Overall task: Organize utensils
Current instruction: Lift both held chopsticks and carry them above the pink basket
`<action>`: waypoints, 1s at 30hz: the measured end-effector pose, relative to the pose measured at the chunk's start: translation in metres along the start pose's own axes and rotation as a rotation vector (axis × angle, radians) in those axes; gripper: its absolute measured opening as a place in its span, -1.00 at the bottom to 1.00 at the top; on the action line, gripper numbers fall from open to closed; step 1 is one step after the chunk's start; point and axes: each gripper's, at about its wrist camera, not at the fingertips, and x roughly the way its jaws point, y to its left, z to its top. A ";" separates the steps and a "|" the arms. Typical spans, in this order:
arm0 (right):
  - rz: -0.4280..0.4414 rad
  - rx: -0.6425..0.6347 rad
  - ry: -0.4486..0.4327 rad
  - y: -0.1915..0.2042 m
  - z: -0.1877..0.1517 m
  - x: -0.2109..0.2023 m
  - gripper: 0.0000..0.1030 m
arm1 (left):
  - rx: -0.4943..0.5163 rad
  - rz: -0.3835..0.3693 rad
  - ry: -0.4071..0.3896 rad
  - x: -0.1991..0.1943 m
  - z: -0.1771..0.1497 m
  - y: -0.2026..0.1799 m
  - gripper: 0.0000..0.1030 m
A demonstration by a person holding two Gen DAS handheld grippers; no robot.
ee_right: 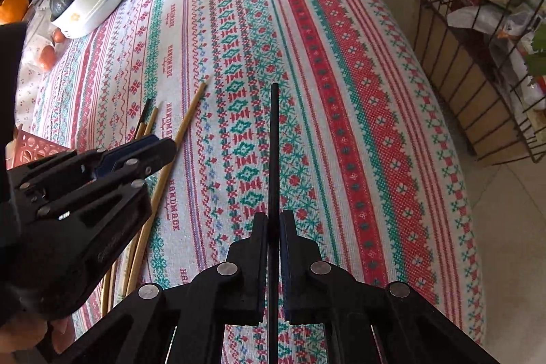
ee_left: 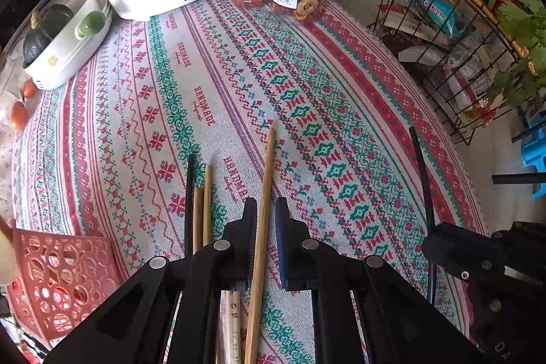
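Right hand-held gripper (ee_right: 273, 224) is clamped tight on a black chopstick (ee_right: 273, 159) above the desk's (ee_right: 358, 91) middle. Left hand-held gripper (ee_left: 266, 214) sits slightly open around a bamboo chopstick (ee_left: 264, 193). More chopsticks (ee_left: 201, 207) lie beside it, near the pink basket (ee_left: 61, 275) at the desk's left edge.

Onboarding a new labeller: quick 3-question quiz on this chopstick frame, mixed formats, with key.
1. True or false: the right tool is closed on a black chopstick.
2. Which chopstick lies between the left tool fingers? A) black B) bamboo C) white
3. Fill in: the pink basket sits to the ____ of the left tool.

Key: 1 true. 2 B, the bamboo chopstick; jaws not yet closed on it. 3 left.
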 end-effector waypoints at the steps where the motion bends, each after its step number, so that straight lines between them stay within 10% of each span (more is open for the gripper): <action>1: 0.002 0.001 0.001 0.000 0.000 0.000 -0.92 | -0.004 0.003 0.008 0.005 0.003 0.001 -0.79; 14: -0.007 -0.009 -0.029 0.007 0.000 -0.005 -0.92 | 0.000 0.041 -0.009 -0.001 -0.011 0.006 -0.89; 30: 0.041 -0.155 -0.235 0.060 -0.028 -0.077 -0.91 | 0.023 -0.023 -0.272 -0.137 -0.101 0.032 -0.89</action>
